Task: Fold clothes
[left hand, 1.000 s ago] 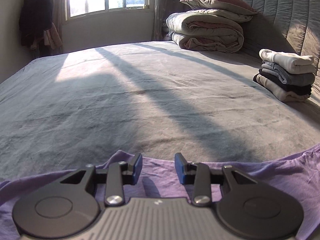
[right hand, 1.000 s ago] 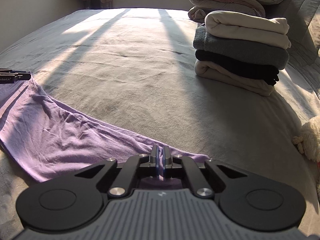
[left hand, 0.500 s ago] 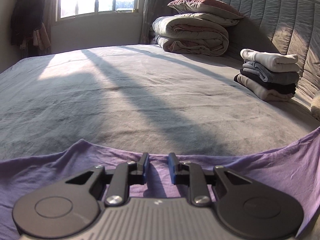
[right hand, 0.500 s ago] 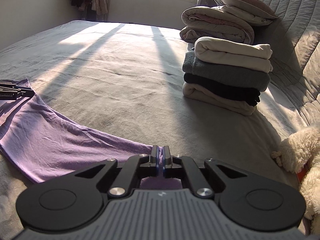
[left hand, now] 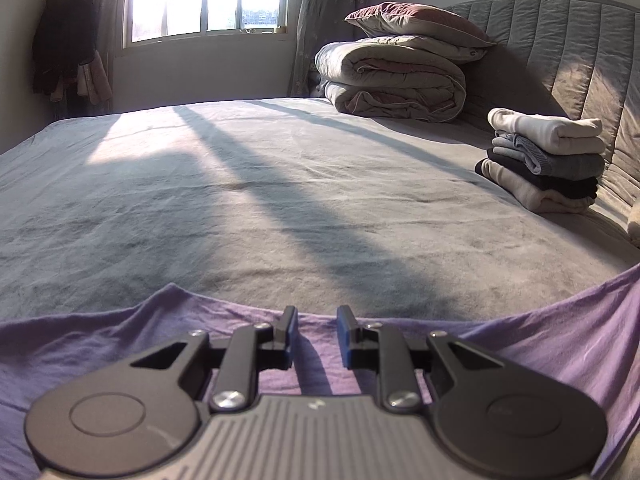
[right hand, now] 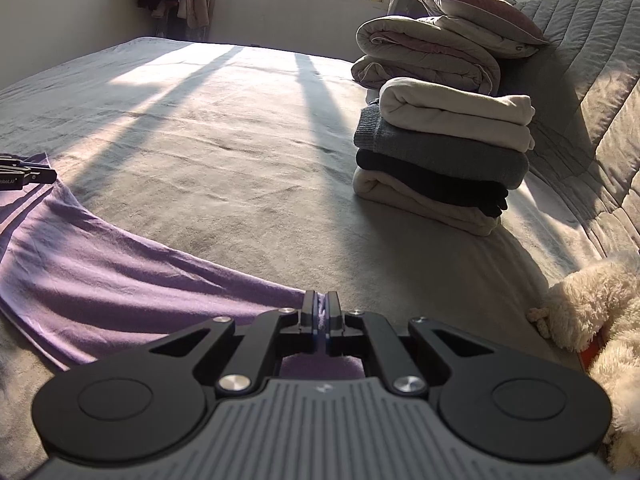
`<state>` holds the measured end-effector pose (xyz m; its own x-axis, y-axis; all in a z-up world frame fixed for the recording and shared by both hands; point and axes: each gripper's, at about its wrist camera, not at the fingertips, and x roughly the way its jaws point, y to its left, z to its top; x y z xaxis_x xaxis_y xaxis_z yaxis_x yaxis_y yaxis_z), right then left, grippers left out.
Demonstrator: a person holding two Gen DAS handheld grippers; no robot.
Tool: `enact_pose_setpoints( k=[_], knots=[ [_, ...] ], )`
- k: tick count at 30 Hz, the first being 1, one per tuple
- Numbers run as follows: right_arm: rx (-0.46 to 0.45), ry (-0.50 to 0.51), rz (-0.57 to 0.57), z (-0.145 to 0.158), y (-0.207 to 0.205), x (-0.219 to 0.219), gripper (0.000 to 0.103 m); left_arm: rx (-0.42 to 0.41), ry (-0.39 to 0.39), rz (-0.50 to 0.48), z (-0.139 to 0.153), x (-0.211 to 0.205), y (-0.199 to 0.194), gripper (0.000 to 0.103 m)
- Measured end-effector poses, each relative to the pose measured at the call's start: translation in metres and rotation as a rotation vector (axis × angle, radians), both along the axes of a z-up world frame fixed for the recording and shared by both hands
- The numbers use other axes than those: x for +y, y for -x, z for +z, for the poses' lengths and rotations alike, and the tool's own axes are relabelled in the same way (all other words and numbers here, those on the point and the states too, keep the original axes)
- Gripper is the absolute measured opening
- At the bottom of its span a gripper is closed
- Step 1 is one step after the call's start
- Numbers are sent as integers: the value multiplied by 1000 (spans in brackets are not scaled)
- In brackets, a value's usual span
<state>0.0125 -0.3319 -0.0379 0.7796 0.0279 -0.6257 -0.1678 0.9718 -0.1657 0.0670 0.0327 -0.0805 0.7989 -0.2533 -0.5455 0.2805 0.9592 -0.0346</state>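
Observation:
A purple garment (left hand: 120, 344) lies across the near part of the grey bed (left hand: 248, 208). My left gripper (left hand: 317, 330) is open just above the garment's far edge, with nothing between the jaws. In the right wrist view the same garment (right hand: 120, 272) stretches left from my right gripper (right hand: 321, 312), which is shut on its corner and holds it slightly raised. The left gripper's tip (right hand: 24, 174) shows at the left edge of that view.
A stack of folded clothes (right hand: 440, 160) sits on the right of the bed (right hand: 224, 128); it also shows in the left wrist view (left hand: 548, 168). Folded quilts and a pillow (left hand: 400, 72) lie by the headboard. A white plush toy (right hand: 592, 312) lies at the right.
The left gripper narrowed half a second ago and has opened wider again over the garment's edge. Both grippers have lifted and tilted up a little. The right gripper stays shut on the garment.

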Motion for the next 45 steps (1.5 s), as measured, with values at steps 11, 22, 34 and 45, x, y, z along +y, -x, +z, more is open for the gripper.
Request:
enact_pose_setpoints(
  k=[11, 22, 34, 45],
  knots=[
    [68, -68, -28, -26, -19, -10, 14, -27, -88, -48, 11, -26, 14, 28],
    [188, -524, -126, 13, 22, -76, 47, -53, -43, -443, 34, -84, 88, 36],
    [404, -766, -222, -12, 20, -89, 39, -13, -51, -629, 22, -126, 115, 36],
    [436, -801, -229, -18, 8, -86, 39, 53, -62, -647, 7, -138, 110, 36]
  ],
)
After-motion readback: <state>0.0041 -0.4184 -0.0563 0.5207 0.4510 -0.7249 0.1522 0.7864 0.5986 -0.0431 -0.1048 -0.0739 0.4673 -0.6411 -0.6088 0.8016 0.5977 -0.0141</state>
